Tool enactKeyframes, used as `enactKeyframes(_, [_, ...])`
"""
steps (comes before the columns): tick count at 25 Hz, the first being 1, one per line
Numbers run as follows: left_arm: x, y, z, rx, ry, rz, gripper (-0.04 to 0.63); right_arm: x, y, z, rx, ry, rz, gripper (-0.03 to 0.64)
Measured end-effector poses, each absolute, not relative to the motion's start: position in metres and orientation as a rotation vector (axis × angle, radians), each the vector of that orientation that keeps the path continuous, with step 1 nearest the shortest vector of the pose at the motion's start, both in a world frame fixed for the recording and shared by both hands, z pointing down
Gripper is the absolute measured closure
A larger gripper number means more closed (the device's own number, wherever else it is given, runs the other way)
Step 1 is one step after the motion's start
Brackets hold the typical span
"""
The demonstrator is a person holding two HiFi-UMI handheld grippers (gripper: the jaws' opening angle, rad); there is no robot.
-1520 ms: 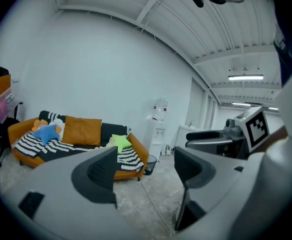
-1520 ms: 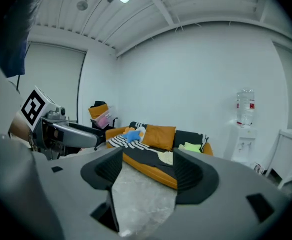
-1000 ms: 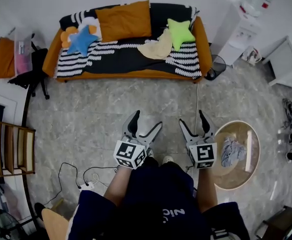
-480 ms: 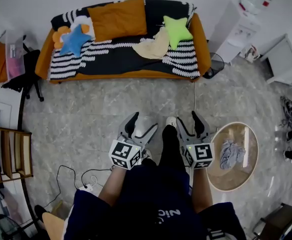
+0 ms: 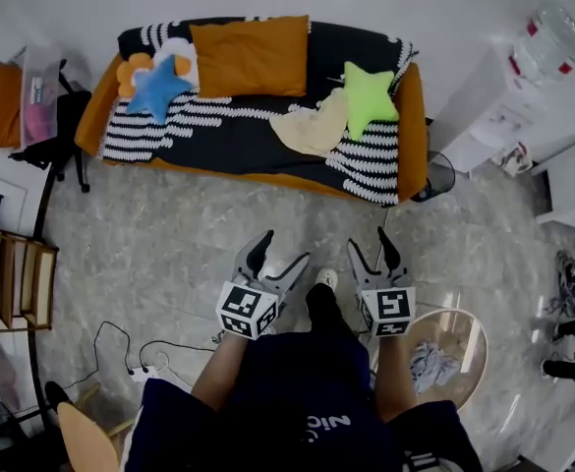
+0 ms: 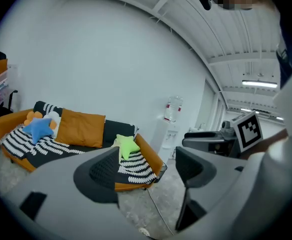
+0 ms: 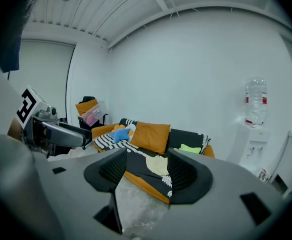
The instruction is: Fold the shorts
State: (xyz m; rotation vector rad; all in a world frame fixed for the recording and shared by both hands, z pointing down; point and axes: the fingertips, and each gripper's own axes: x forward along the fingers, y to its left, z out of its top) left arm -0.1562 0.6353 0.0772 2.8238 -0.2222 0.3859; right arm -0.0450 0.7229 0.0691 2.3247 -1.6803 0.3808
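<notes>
The round table [image 5: 471, 334] is partly covered by the person's forearm [image 5: 393, 377]. The crumpled cloth [image 5: 431, 367] lying on it is too small for its kind to be told. The water bottle [image 5: 547, 39] is blurred, and the chair [image 5: 83, 442] is cut off by the lower edge.

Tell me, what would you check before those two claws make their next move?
1. Left gripper empty: ok. Its jaws are apart, though closing, with nothing between them.
2. Right gripper empty: ok. Its jaws are apart, with nothing between them.
3. Shorts found: cannot tell. A cream cloth on the sofa may be them.
4. Cloth within reach: not ok. Bare floor lies between both grippers and the sofa.
5. Cloth free to lift: cannot tell. A green star sits right against its edge.
</notes>
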Motion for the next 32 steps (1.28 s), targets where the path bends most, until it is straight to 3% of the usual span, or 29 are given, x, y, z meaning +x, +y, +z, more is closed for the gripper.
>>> enactKeyframes(10, [-0.053, 0.606, 0.082, 2.791, -0.417, 0.399, 0.264, 0.071, 0.668, 0.068, 2.165, -1.822, 0.347, 0.37])
enactKeyframes(15, [-0.029, 0.608, 0.095, 2.848, -0.407, 0.518, 0.265, 0.085, 0.66, 0.08, 2.09, -1.837, 0.392, 0.37])
enactKeyframes(32, [0.042, 0.527, 0.128, 2.696, -0.388, 0.522, 0.318, 0.146, 0.601, 0.106, 2.108, -1.738, 0.514, 0.379])
